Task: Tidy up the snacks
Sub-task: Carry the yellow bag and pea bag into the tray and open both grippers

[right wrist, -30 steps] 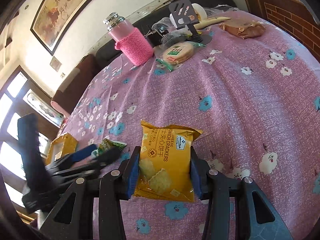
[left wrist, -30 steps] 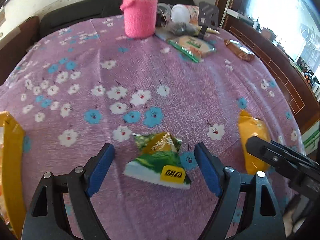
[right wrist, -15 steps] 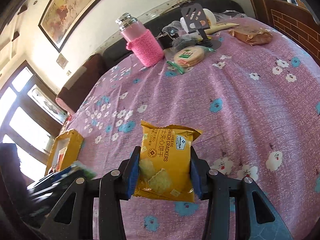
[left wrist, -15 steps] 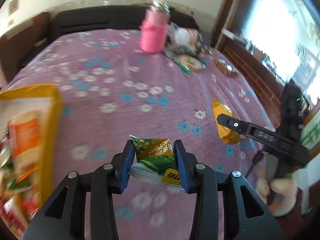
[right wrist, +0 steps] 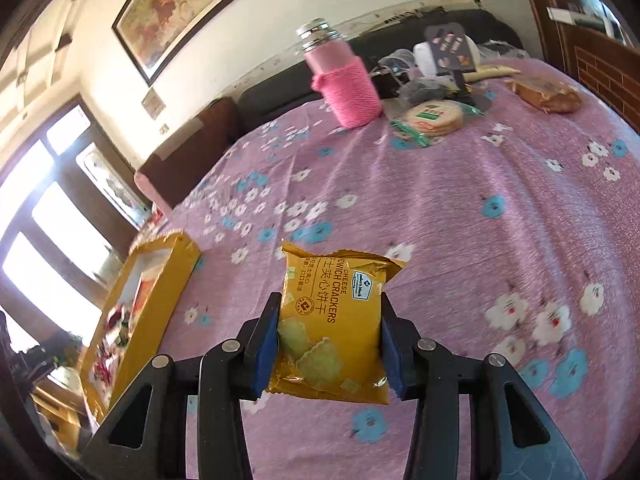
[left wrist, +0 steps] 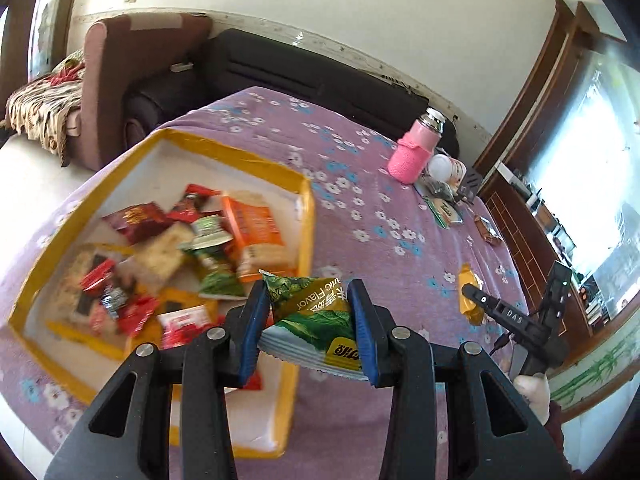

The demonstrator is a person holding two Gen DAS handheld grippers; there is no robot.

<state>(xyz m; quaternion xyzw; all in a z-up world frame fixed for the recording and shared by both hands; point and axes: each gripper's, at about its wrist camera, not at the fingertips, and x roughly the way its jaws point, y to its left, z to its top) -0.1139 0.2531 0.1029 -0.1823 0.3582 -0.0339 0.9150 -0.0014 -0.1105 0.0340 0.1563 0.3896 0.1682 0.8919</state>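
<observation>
A purple floral tablecloth (left wrist: 360, 184) covered the whole table and served as the ground for everything else. On it, at the edge nearest the brown armchair (left wrist: 120, 76), sat the yellow-rimmed box (left wrist: 306, 216), white inside and holding a loose heap of snack packets, among them an orange cracker pack (left wrist: 256, 232) lying against the box's right wall. Far across the cloth from the box stood a pink knit-sleeved bottle (right wrist: 348, 80) with a steel cap, and just beside it, on the side away from the box, lay a round pack of rice crackers (right wrist: 434, 118) and a brown wrapped snack (right wrist: 544, 94). The left gripper (left wrist: 308, 326) hovered above the box's near right corner, its blue pads pinching a green garlic-flavour packet (left wrist: 316, 316) from both sides, the packet clear of the cloth. The right gripper (right wrist: 330, 354) hung over the bare cloth to the right of the box, well apart from it, its pads pressed against the two edges of a yellow cheese cracker packet (right wrist: 332, 320), which stood upright between them.
</observation>
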